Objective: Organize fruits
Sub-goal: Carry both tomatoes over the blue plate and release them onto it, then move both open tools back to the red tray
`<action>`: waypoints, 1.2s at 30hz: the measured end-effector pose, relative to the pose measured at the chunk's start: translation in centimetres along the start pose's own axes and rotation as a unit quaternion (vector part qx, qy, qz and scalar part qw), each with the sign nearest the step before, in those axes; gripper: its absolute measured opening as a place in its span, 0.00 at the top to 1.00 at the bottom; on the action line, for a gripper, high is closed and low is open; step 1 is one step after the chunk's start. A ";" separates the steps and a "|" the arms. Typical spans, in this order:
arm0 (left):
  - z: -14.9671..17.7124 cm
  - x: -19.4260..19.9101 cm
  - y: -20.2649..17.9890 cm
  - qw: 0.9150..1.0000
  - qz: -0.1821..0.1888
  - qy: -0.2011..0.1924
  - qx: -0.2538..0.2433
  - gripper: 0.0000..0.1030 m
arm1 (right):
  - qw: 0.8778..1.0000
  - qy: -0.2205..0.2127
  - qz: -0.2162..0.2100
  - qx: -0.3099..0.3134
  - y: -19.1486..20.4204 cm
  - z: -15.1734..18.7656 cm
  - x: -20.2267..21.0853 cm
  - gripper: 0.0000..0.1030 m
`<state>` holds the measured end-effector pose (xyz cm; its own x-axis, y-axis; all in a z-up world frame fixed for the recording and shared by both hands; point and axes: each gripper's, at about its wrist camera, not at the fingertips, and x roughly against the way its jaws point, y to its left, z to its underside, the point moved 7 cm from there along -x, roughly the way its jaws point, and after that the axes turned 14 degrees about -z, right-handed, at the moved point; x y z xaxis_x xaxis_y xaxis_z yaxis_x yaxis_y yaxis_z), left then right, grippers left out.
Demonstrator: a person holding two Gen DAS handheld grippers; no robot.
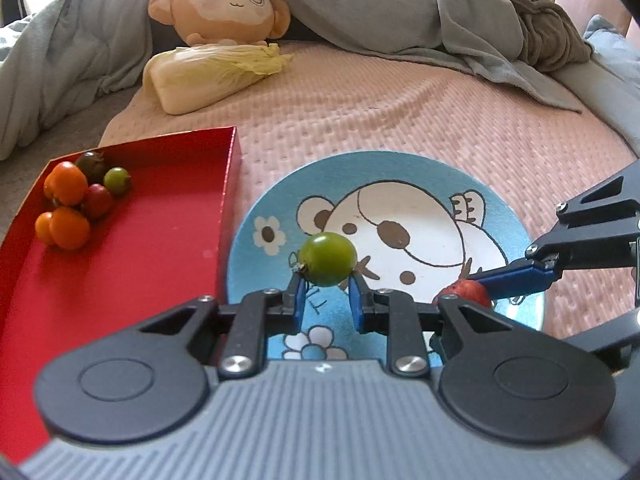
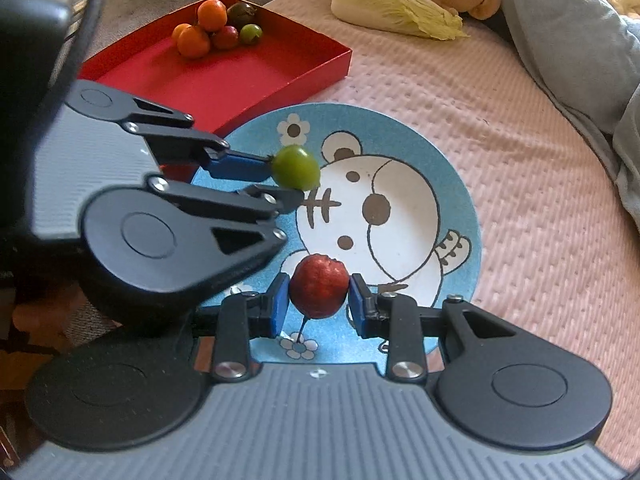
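My left gripper is shut on a small green tomato, held just above a round blue plate printed with a cartoon bear. The right wrist view shows the same green tomato in the left gripper, over the plate's left side. My right gripper is shut on a dark red fruit with a thin stalk, over the plate's near edge. In the left wrist view that red fruit peeks out at the right gripper's blue fingertip.
A red tray lies left of the plate, with several orange, red and green fruits piled in its far corner. Beyond on the pink bedspread lie a napa cabbage, a monkey plush and rumpled grey blankets.
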<state>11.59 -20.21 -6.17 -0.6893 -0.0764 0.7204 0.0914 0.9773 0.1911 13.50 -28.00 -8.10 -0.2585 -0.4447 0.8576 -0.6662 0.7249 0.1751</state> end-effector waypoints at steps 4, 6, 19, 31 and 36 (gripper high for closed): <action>-0.1 0.0 -0.1 1.000 0.001 0.000 0.000 0.74 | 1.000 0.001 0.000 0.001 0.0 0.0 -0.1 0.64; -0.2 -0.1 -0.3 1.000 0.001 -0.002 -0.003 0.74 | 1.000 0.001 0.000 0.000 0.0 0.1 -0.1 0.64; -0.9 0.8 -0.7 1.000 0.002 -0.014 -0.013 0.73 | 1.000 0.005 0.001 0.001 -0.1 0.3 -0.4 0.62; -1.7 1.5 0.6 1.000 -0.007 -0.018 0.008 0.55 | 1.000 -0.023 0.011 -0.012 0.1 -0.9 0.6 0.38; -2.1 2.2 1.5 1.000 -0.011 -0.022 0.019 0.51 | 0.999 -0.033 0.012 -0.012 0.2 -1.5 1.1 0.37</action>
<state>11.75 -19.30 -2.90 -0.7215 -0.0893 0.6866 0.0499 0.9824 0.1802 14.17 -27.52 -6.42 -0.3202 -0.4607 0.8278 -0.6432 0.7472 0.1670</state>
